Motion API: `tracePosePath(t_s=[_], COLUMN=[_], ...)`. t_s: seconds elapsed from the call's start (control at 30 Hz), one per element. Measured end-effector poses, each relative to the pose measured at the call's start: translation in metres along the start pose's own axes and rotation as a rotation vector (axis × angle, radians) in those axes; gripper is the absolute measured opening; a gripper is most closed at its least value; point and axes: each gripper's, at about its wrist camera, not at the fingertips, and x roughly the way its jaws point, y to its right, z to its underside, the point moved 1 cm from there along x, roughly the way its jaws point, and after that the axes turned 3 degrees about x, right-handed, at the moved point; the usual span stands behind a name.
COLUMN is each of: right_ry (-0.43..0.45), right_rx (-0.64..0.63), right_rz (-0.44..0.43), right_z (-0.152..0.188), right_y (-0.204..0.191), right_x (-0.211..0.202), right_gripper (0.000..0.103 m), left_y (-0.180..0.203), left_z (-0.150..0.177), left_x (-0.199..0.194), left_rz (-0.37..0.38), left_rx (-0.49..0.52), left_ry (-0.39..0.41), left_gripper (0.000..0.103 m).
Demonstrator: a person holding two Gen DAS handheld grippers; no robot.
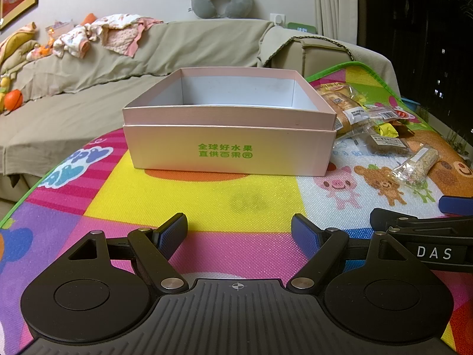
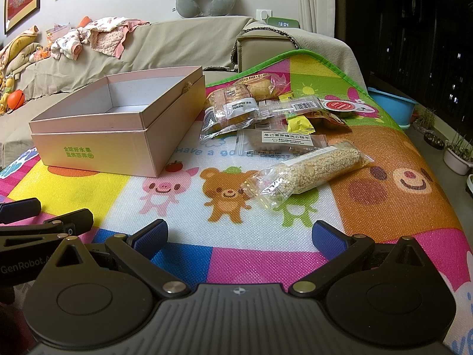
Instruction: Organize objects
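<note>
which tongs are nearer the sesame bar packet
Right. The right tongs are open just short of the sesame bar packet; the left tongs face the pink box, with the packet off to their right.

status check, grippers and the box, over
Left gripper and right gripper open, empty. Pink box open, nothing seen inside. Snack packets loose on mat beside it. Nothing in the way.

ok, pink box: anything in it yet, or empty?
Looks empty. The pink box is open-topped, with bare white inner walls and floor where visible; the near corner is hidden. The snack packets all lie on the mat beside it.
</note>
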Motion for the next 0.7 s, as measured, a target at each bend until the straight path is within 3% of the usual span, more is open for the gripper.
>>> tracePosePath(t_s=[0.7], right_ry=[0.0], right_rx=[0.007], right_rz=[-0.001], right_z=[-0.0007], right_y=[0.0012], right_x=[-0.0014], right_gripper=[0.103], left_y=[0.0007], left_z=[0.0022], left_x=[0.0032], left_rz=[-0.021], left_rx=[-0.004], left_ry=[0.0], left_gripper=[0.085])
